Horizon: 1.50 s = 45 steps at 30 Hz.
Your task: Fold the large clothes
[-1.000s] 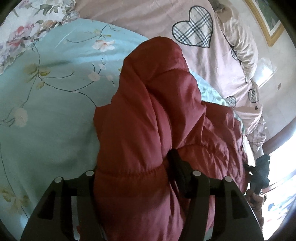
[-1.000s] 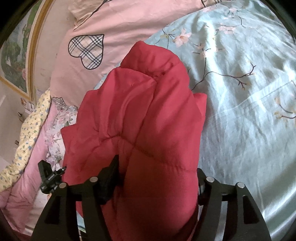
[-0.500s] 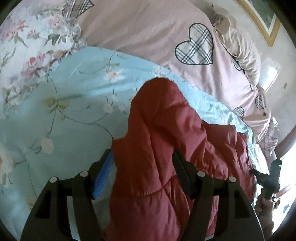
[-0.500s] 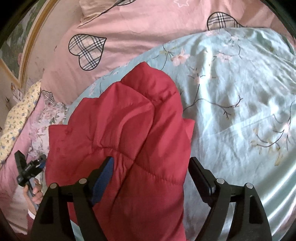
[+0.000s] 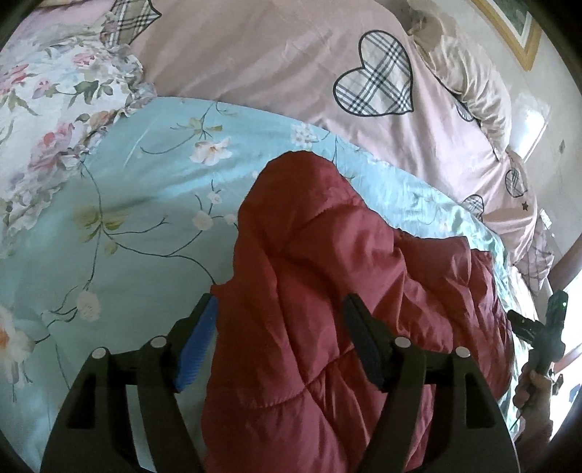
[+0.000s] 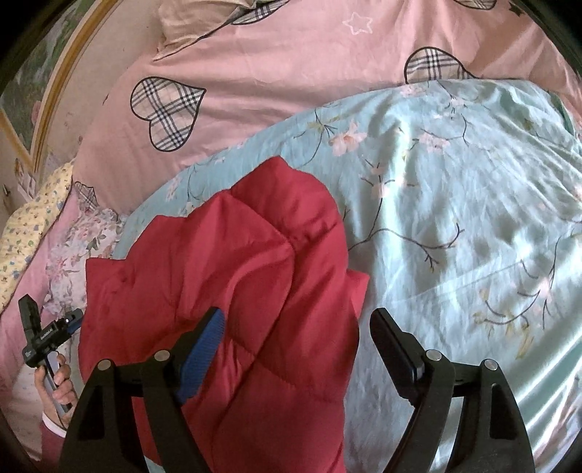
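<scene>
A red quilted jacket (image 5: 327, 273) lies folded in a heap on the light blue floral quilt (image 5: 127, 218). In the left wrist view my left gripper (image 5: 280, 305) hovers over the jacket's left edge. Its jaws are opening and neither pad presses the fabric lying below them. The right wrist view shows the same jacket (image 6: 254, 273) under my right gripper (image 6: 297, 314), which is open, its blue pad (image 6: 203, 349) above the cloth and the other finger above the quilt (image 6: 454, 218). Each view catches the other gripper in a hand at its edge.
A pink cover with plaid hearts (image 5: 272, 54) spreads beyond the quilt, with a cream pillow (image 5: 473, 91) and a framed picture (image 5: 516, 32) at the wall. A floral sheet (image 5: 47, 109) lies at the far left. Yellow flowered bedding (image 6: 29, 225) sits at the bed's left side.
Both grippers have let go of the jacket folds, widened their jaws and lifted back. The jacket has dropped flatter onto the quilt.
</scene>
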Each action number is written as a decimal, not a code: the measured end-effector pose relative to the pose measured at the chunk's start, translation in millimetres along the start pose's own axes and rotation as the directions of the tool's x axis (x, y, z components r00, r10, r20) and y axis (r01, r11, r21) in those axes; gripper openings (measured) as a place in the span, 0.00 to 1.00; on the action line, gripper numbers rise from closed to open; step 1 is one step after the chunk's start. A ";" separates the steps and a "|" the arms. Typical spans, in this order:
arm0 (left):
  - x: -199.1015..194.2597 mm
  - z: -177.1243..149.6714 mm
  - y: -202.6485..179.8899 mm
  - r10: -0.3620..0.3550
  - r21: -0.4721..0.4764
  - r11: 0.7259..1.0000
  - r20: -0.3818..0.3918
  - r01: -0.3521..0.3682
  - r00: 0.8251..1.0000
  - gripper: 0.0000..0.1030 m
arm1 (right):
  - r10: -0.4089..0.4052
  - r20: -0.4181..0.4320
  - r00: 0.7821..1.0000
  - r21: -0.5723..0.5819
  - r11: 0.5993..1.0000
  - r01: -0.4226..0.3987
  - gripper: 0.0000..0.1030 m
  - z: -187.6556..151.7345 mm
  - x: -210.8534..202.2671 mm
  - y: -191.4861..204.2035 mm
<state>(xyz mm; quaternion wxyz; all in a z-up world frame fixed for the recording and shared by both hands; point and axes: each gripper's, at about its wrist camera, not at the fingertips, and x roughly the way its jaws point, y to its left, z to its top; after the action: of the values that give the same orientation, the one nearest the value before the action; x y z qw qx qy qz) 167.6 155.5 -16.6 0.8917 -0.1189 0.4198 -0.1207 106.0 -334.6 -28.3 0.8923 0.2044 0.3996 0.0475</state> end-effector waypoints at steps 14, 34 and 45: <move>27.3 43.0 -33.5 0.082 0.113 0.990 0.003 -0.082 0.997 0.80 | -0.066 0.027 0.997 -0.079 0.995 0.068 0.86 63.4 31.6 21.9; 44.1 83.6 -46.9 0.161 0.103 0.981 0.030 -0.163 0.986 0.12 | -0.128 0.158 0.979 -0.100 0.984 0.145 0.03 104.0 24.3 45.1; 91.2 92.6 -38.3 0.193 0.037 0.981 -0.046 -0.192 0.980 0.11 | -0.172 0.122 0.977 -0.038 0.983 0.178 0.00 108.4 57.2 28.6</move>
<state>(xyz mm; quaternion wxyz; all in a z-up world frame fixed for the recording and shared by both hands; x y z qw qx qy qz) 291.5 100.9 -12.9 0.8903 -0.0604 0.4493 -0.0436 226.3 -329.7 8.3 0.9198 0.1490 0.3615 -0.0337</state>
